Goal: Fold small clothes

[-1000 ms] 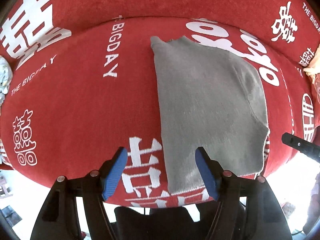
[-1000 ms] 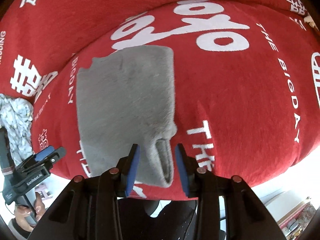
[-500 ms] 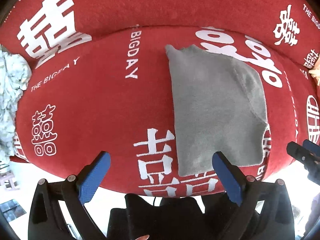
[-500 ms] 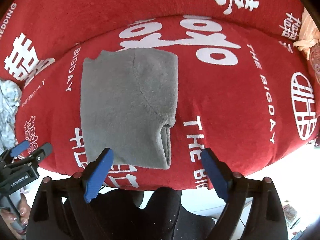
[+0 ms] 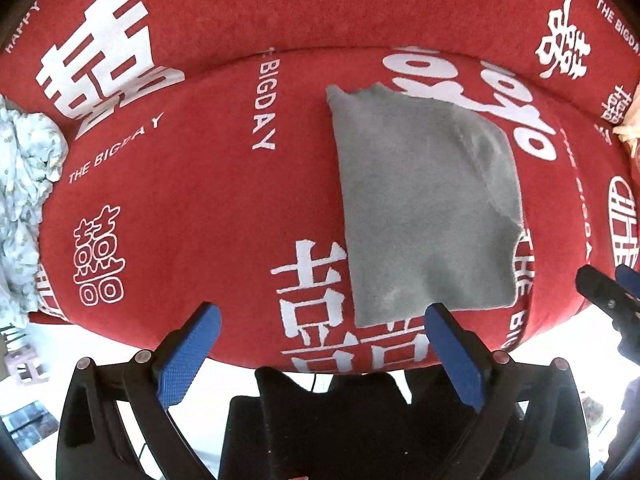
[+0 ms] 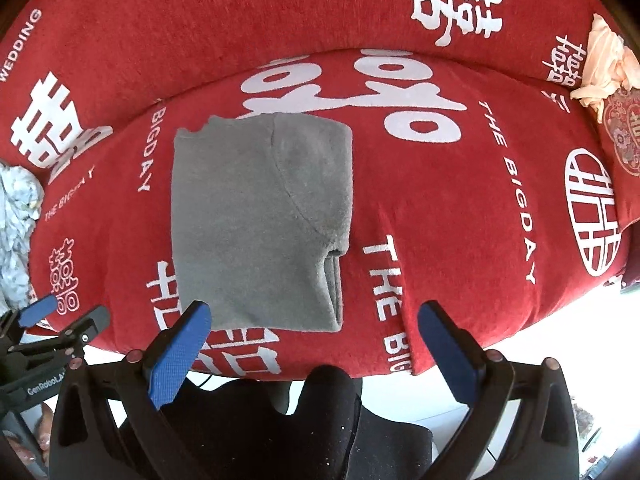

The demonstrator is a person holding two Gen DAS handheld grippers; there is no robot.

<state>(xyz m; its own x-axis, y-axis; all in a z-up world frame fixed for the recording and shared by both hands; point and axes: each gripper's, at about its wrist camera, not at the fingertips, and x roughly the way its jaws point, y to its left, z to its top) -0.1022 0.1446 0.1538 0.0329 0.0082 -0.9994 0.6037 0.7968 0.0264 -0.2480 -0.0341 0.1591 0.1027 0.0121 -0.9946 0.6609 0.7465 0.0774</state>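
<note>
We see gray garment (image 6: 260, 224) folded on red sofa seat (image 6: 440, 220), long axis front-to-back | both claws above its near edge, left claw (image 5: 320, 354) left of it, right claw (image 6: 316, 354) right | both gape, empty.

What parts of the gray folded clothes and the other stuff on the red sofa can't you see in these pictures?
- Gray garment: its near-left corner is covered by a blue finger in the right wrist view; what kind of garment it is stays unclear, folded.
- Pale patterned cloth: cut off by the left edge in the left wrist view.
- Peach cloth: partly cut off at the right edge, right wrist view.
- Sofa front: hidden behind the left gripper.
</note>
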